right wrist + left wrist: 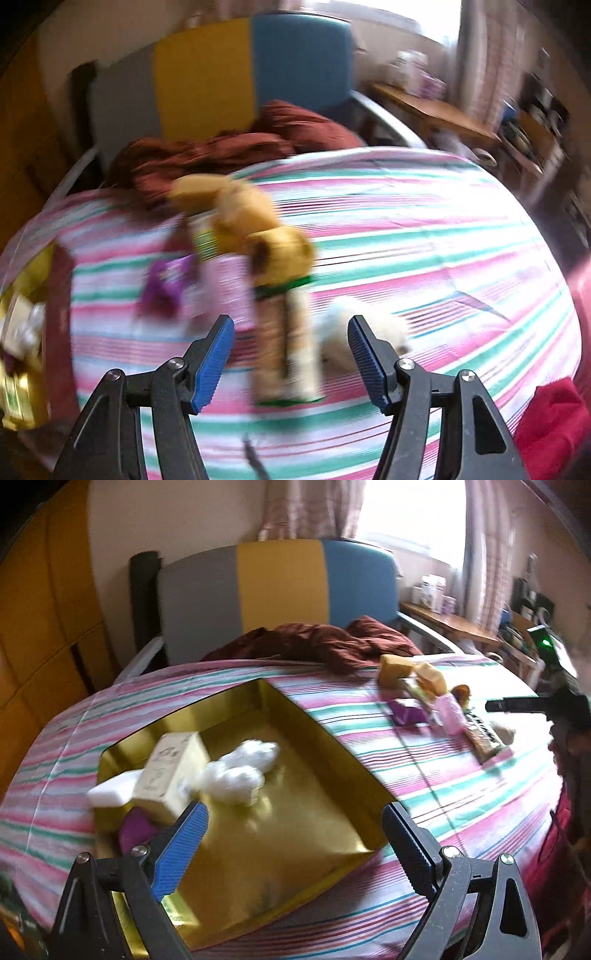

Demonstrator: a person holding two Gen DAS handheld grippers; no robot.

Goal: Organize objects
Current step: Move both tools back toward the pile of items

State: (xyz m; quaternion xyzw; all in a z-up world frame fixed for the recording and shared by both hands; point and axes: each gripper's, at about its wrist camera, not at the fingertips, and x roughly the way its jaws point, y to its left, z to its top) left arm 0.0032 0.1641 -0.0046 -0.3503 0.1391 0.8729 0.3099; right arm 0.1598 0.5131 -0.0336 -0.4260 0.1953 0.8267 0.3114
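The left tool [291,823] hangs over the near end of a gold tray [325,734] on the striped bed [443,786], its blue-padded fingers spread wide with nothing between them. The tray's walls stand upright all round; its far corner points at the headboard [280,587] and its right wall runs diagonally toward the tool. Inside, against the left wall, lie a cream box [173,775], tilted, a white block [110,792] leaning over the rim, a purple piece [135,827] under them, and a cotton wad [240,771] just beside the box. The rest of the tray floor is bare gold.

The right tool [291,354] is likewise held apart, empty, above the loose pile on the bedcover. Between its fingers and just beyond lie a long tan packet [291,354] and a pale fluffy lump [332,332], which sits near the right finger; the view is smeared by motion. Farther off sit yellow sponges [240,210], a purple packet [168,280] and a pink packet [225,288], touching one another. To the right of the pile the bedcover runs open to the bed's edge. A rumpled maroon blanket [325,642] lies along the headboard end.
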